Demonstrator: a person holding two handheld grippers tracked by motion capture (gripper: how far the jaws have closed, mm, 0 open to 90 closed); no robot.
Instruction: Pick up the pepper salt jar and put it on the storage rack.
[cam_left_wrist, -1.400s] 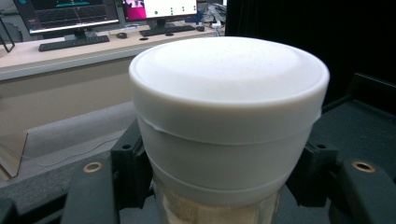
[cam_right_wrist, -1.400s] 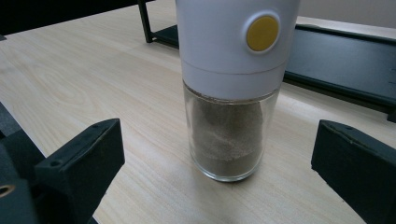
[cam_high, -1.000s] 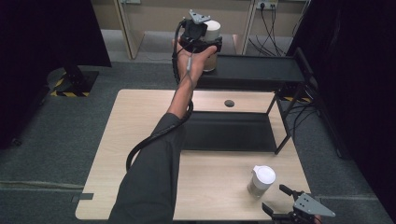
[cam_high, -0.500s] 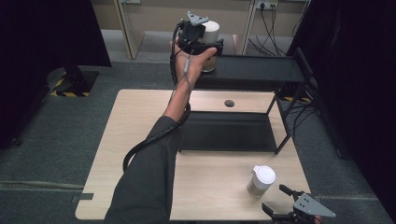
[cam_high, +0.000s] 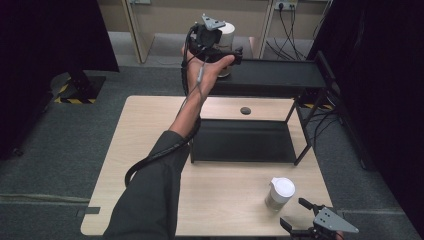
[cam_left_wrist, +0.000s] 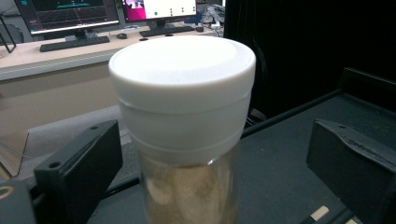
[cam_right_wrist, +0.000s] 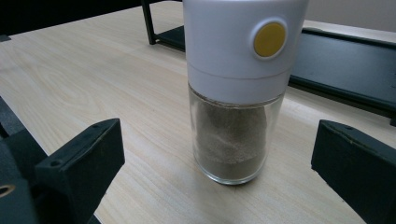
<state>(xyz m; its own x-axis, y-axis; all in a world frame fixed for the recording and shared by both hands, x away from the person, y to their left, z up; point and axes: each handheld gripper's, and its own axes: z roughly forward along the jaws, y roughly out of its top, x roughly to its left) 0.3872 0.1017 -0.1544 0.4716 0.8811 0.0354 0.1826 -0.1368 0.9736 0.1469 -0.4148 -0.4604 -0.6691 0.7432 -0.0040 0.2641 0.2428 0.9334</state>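
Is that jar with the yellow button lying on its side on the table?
No, the jar stands upright on the wooden table, white cap on top.

Rack (cam_high: 270, 75) blocks table's far half; front table (cam_high: 220, 200) free bar spice jar (cam_high: 280, 194) nr right tongs (cam_high: 302, 220).

Up on the black shelf (cam_high: 280, 75), left tongs (cam_high: 227, 45) now spread wide after clamping the white-capped jar (cam_left_wrist: 187, 121) a second ago; jaws just opening, clear of the glass on both sides, jar standing free between them. Hand (cam_high: 207, 67) shifted slightly.
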